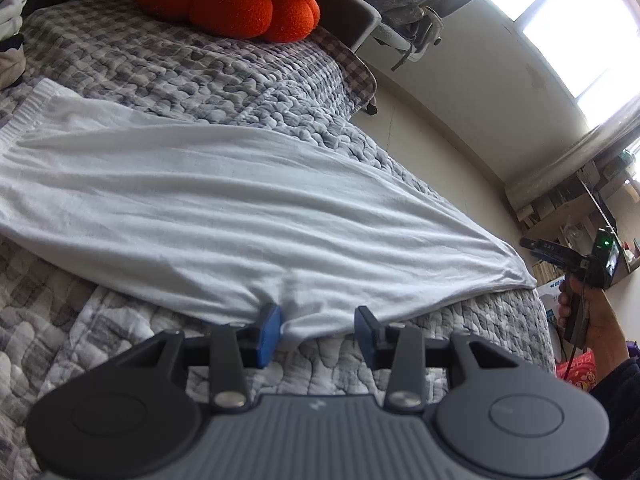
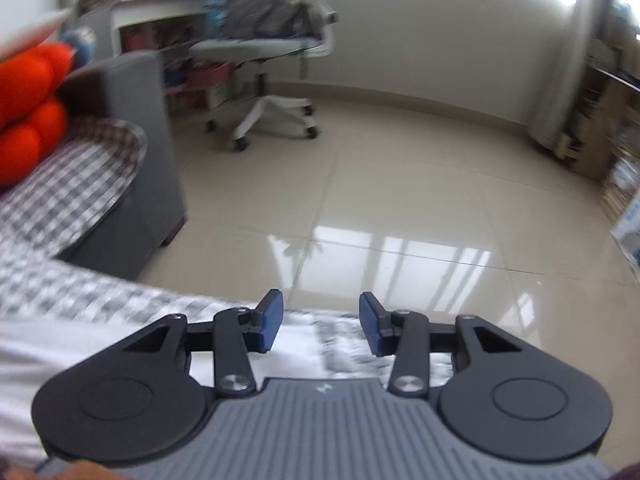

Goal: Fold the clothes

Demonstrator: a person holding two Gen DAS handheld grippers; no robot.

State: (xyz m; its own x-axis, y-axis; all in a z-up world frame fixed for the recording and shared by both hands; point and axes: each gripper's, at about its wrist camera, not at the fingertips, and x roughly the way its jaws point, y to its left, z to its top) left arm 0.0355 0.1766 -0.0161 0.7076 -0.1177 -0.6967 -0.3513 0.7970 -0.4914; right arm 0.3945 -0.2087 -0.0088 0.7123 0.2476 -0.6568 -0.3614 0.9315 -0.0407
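Your left gripper sits low over the near edge of the bed, jaws partly open, blue pads either side of a bunched bit of the white garment's near hem. The left pad touches the cloth, the right pad stands clear, so nothing is pinched. The garment lies spread flat on the grey quilted cover, ribbed band far left, its right corner reaching the bed's right edge.

Your right gripper hangs at the right end of the bed, jaws partly open with nothing between them. White cloth shows blurred under its left side; you can't tell if a pad touches it. In the left wrist view your right hand holds that gripper out past the bed's right corner.

Further off: orange cushion at the far end of the bed, shiny tiled floor, an office chair against the far wall.
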